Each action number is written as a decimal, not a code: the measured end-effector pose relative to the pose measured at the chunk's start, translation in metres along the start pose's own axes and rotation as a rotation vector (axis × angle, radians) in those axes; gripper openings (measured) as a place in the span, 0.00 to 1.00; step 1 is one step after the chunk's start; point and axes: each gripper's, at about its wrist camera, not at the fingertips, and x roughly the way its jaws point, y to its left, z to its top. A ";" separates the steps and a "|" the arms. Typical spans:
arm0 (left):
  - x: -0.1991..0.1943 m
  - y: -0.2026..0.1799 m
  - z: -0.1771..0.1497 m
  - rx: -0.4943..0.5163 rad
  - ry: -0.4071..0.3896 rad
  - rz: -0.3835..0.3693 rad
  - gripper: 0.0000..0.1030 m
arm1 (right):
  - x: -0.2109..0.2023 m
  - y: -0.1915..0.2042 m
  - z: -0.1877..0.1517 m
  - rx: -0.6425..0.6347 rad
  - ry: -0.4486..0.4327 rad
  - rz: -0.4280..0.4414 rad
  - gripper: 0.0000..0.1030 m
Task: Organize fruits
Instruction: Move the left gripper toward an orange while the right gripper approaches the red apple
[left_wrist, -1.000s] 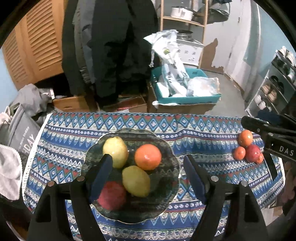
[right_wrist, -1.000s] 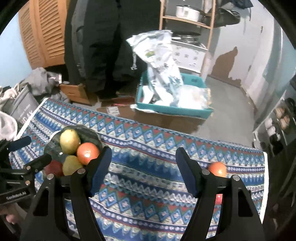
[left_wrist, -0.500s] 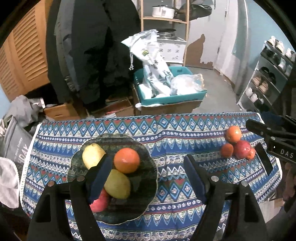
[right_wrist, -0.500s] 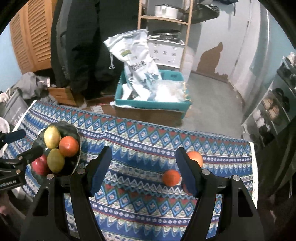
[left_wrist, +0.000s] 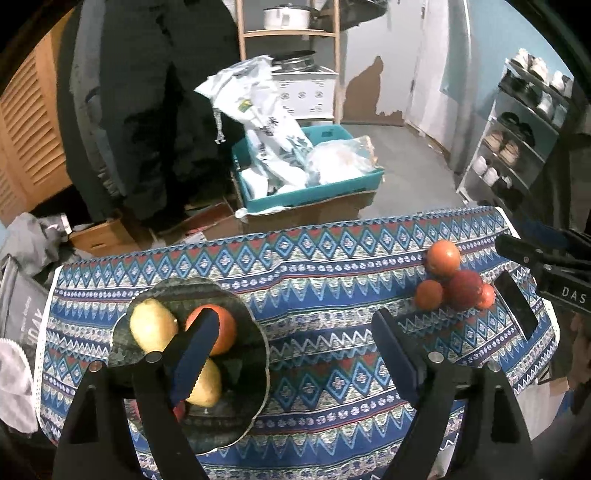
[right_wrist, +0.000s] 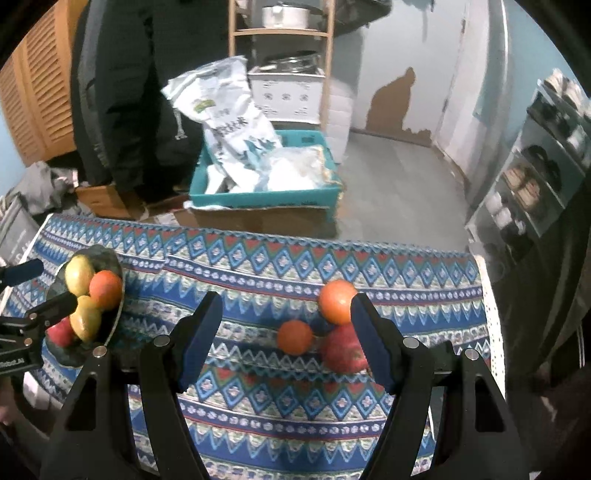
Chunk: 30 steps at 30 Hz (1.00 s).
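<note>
A dark glass plate (left_wrist: 243, 398) (right_wrist: 114, 280) on the patterned tablecloth holds two yellow fruits (left_wrist: 151, 325), an orange (left_wrist: 227, 328) and a red fruit mostly hidden behind my left finger. Loose fruit lies at the table's right: a large orange (left_wrist: 443, 254) (right_wrist: 336, 301), a small orange (left_wrist: 428, 293) (right_wrist: 294, 336), a red apple (left_wrist: 463, 290) (right_wrist: 343, 350) and a small red fruit (left_wrist: 487, 295). My left gripper (left_wrist: 291, 354) is open and empty, above the table beside the plate. My right gripper (right_wrist: 286, 334) is open and empty, just above the loose fruit, with the small orange between its fingers.
The tablecloth (left_wrist: 332, 266) covers a small table. Beyond its far edge stand a teal crate with bags (left_wrist: 306, 184), cardboard boxes and a person in dark clothes (left_wrist: 147, 110). A shoe rack (left_wrist: 517, 140) stands at the right. Grey bags (left_wrist: 22, 325) lie at the left.
Both grippers have swung to the right. The plate has slid left in the left wrist view, and the loose fruit has come between the right gripper's fingers. Both stay open.
</note>
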 end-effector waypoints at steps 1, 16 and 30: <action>0.001 -0.004 0.001 0.006 0.002 -0.004 0.83 | 0.001 -0.005 -0.002 0.008 0.003 -0.003 0.70; 0.034 -0.052 0.009 0.076 0.051 -0.046 0.83 | 0.023 -0.055 -0.024 0.079 0.067 -0.033 0.70; 0.097 -0.079 0.013 0.084 0.111 -0.070 0.83 | 0.099 -0.078 -0.053 0.105 0.240 -0.019 0.70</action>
